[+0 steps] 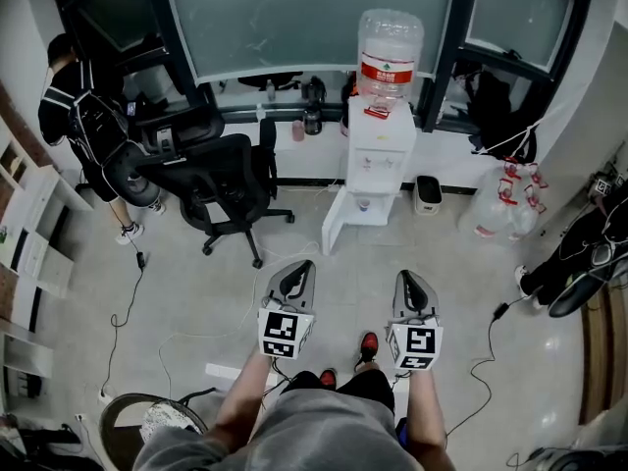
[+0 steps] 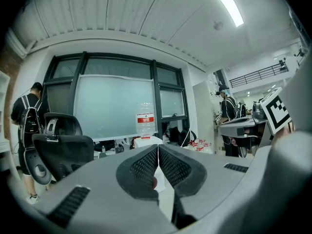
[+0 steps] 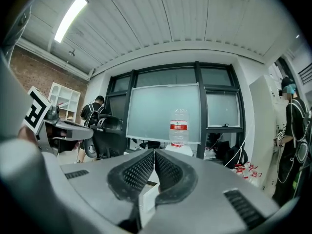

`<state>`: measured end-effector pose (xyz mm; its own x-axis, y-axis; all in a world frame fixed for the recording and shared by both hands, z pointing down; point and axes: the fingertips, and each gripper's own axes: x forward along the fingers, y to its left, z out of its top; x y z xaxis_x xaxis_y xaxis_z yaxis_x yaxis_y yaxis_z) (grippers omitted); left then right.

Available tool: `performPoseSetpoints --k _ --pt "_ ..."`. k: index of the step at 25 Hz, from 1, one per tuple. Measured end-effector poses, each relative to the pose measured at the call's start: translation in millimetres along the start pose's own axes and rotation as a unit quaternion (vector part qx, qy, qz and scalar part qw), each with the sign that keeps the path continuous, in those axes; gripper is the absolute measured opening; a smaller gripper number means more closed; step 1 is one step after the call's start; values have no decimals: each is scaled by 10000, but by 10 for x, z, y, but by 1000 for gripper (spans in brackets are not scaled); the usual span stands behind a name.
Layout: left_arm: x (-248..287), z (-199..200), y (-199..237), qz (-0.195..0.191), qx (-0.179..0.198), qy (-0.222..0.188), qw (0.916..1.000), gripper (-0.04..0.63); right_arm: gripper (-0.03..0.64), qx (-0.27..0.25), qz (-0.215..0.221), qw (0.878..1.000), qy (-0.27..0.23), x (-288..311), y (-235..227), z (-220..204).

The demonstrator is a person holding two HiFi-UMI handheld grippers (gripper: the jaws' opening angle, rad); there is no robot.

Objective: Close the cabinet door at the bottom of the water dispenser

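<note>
While left claw point(image 1: 301, 266) and right claw point(image 1: 406, 276) sit closed, empty, bare floor point(image 1: 345, 275) reaches the cabinet door point(image 1: 337, 226).

Landmark = water dispenser point(image 1: 382, 155), back agst window point(image 1: 304, 18) wall.

- Bottle point(image 1: 390, 55): on top of dispenser.
- Cabinet door point(image 1: 342, 222): at dispenser's bottom, swung out to its front-left.
- Small bin point(image 1: 428, 194): on floor just right of dispenser base.
- Big bottles point(image 1: 502, 207): on floor further right, well apart from dispenser.
- Office chair point(image 1: 224, 189): left of dispenser, near door.
- Person point(image 1: 86, 126): far left of dispenser, beyond chair.
- Shelf unit point(image 1: 29, 234): far left, agst side wall, fwd of person.
- Left gripper point(image 1: 297, 273) & right gripper point(image 1: 411, 280): side by side in front of dispenser, well apart from it. Left one is front-left, right one slightly front-right.
</note>
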<state>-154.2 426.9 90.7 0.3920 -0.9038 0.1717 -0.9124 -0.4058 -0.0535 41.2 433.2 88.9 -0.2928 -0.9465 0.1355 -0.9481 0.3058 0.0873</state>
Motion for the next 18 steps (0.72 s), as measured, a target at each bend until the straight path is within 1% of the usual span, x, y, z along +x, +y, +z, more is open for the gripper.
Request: performPoseSetpoints --k 4,7,14,18 --pt "267 -52 67 42 1 99 9999 25 23 37 64 10000 30 274 -93 -77" --pt "565 -55 144 92 55 128 9999 25 23 112 124 9999 20 593 -223 -126" --pt "1541 47 402 312 45 235 9992 25 23 226 381 9990 28 1610 -670 -147" --pt "2112 137 509 348 -24 293 9990 25 23 327 491 9982 147 2161 -951 -150"
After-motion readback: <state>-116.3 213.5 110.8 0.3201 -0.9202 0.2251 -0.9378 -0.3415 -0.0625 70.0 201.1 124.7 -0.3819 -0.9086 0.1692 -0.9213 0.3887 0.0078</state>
